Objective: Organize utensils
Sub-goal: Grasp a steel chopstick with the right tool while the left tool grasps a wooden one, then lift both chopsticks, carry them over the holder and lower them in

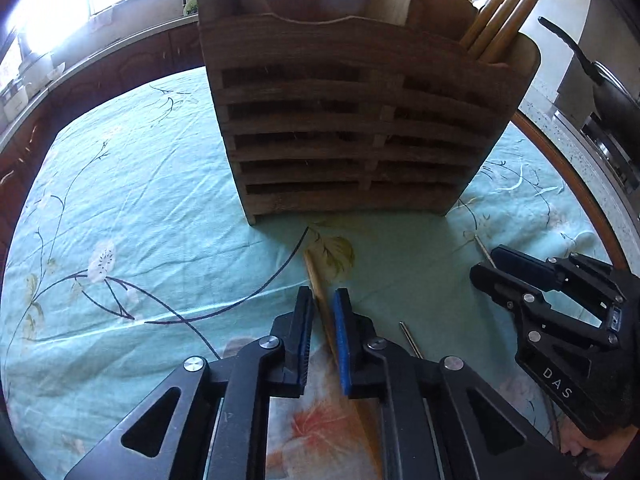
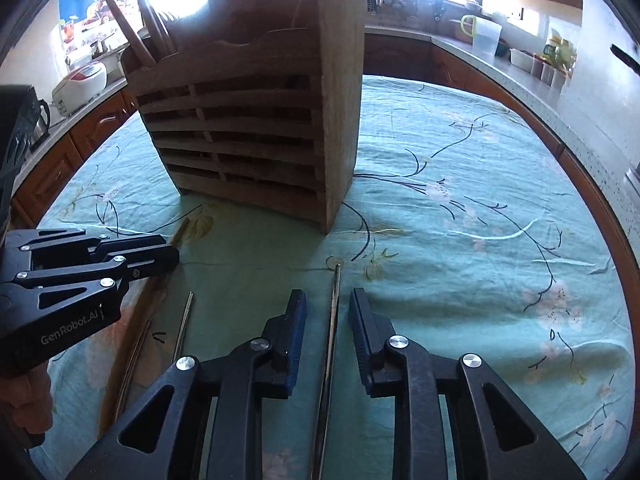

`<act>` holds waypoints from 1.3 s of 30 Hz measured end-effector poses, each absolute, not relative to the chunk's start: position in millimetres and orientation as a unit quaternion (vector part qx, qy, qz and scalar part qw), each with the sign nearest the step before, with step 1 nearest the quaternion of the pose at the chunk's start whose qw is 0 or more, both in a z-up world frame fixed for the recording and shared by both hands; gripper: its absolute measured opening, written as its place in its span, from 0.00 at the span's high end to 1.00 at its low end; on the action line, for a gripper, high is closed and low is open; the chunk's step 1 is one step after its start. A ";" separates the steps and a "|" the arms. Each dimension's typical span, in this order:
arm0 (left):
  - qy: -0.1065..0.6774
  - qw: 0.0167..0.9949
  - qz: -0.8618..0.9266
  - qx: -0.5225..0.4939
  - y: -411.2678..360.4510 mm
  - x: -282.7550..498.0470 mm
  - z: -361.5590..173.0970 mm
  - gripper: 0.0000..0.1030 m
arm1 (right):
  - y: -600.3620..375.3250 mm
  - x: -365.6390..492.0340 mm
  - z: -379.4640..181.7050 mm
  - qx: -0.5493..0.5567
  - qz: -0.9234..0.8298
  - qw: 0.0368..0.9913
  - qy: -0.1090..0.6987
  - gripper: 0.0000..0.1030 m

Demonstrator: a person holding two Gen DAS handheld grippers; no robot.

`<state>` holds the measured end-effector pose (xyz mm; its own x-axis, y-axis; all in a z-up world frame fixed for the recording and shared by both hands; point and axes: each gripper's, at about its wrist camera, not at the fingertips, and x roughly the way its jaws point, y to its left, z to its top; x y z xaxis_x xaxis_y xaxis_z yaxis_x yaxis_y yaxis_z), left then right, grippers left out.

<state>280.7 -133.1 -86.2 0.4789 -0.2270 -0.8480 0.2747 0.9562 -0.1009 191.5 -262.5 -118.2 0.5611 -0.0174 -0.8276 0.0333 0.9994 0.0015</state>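
wooden and slatted, the utensil holder stands upright on the far part of the worktop, which wears a teal floral cloth; a few wooden chopsticks lean out of its right compartment and a pale wooden spatula shows in the middle one. in the left wrist view the left claw sits low over the cloth with its jaws narrowly apart around a wooden chopstick that lies on the cloth, pointing toward the holder; whether the blue pads actually press it i cannot tell. just right of that lies a thin metal chopstick, near the claw's right finger. further right, the right claw is released, jaws spread, straddling another metal chopstick that lies flat on the cloth between the fingers without touching them, its tip pointing toward the holder's near corner. in the right wrist view the second metal chopstick rests on the cloth to the left.
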 end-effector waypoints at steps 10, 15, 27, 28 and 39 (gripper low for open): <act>0.479 0.862 -0.164 -0.021 -120.1 267.2 -83.4 0.97 | -273.8 180.0 -109.0 0.086 0.010 0.882 0.463 0.96; 0.454 0.870 -0.177 -0.069 -98.7 242.8 -63.6 0.97 | -279.1 159.2 -78.9 0.124 0.024 0.895 0.428 0.96; 0.383 0.887 -0.211 -0.151 -30.7 170.8 2.2 0.97 | -276.4 108.5 -2.7 0.150 0.034 0.930 0.335 0.96; 0.378 0.888 -0.211 -0.153 -23.8 164.5 7.4 0.97 | -278.2 107.0 4.1 0.150 0.034 0.932 0.328 0.96; 0.310 0.907 -0.225 -0.178 18.4 115.0 56.4 0.97 | -283.9 82.7 58.2 0.149 0.035 0.956 0.251 0.96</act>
<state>115.0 18.4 56.4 0.7071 -0.5176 -0.4819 0.2970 0.8358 -0.4618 82.7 -283.9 58.2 0.8714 0.1416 -0.4697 0.0084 0.9530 0.3028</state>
